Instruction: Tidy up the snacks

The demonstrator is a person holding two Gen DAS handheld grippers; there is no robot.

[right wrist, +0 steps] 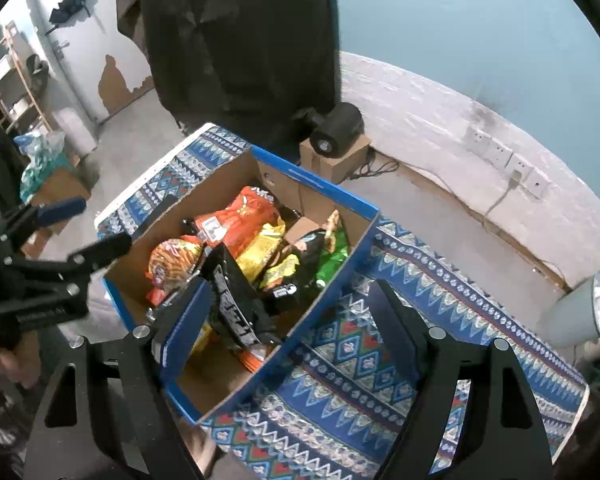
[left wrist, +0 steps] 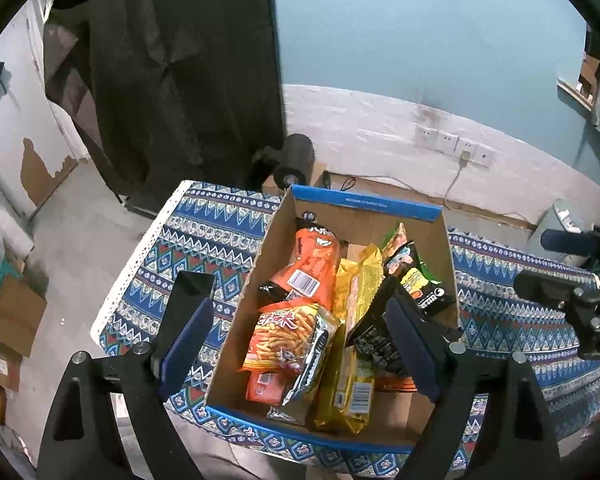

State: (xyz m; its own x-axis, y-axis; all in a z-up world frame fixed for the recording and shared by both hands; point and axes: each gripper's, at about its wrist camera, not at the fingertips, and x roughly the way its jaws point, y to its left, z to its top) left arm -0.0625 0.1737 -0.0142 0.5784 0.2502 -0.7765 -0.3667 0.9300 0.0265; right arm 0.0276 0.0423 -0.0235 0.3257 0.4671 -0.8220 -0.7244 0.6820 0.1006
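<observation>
We find the snacks gathered in an open cardboard box [left wrist: 356, 216] with a blue rim, standing on a table under a blue patterned cloth [left wrist: 204, 232].

Contents, as seen from the left wrist: an orange bag [left wrist: 314, 262] lies toward the far end; a striped bag of orange sticks [left wrist: 288, 336] lies nearer, resting partly on the orange bag; a yellow pack [left wrist: 354, 340] runs lengthwise down the middle; a black pack [left wrist: 380, 344] leans against the yellow pack's right side; a green bag [left wrist: 416, 276] sits by the right wall. A small orange packet [left wrist: 262, 386] shows beneath the striped bag.

The left gripper [left wrist: 296, 344] hangs above the box's near half, jaws spread wide and released. Its left finger [left wrist: 184, 336] is over the cloth outside the box's left wall; its right finger [left wrist: 412, 348] is in front of the black pack, and we cannot tell whether it touches. Nothing is clamped.

The right gripper [right wrist: 292, 340] also stands released, holding nothing. Its left finger [right wrist: 186, 324] is over the box interior, just beside the black pack [right wrist: 236, 304]; its right finger [right wrist: 394, 332] is over the cloth [right wrist: 440, 292] outside the box [right wrist: 324, 184]. The box's right wall passes between the two fingers.

Each gripper appears at the edge of the other's view, apart from the snacks.
</observation>
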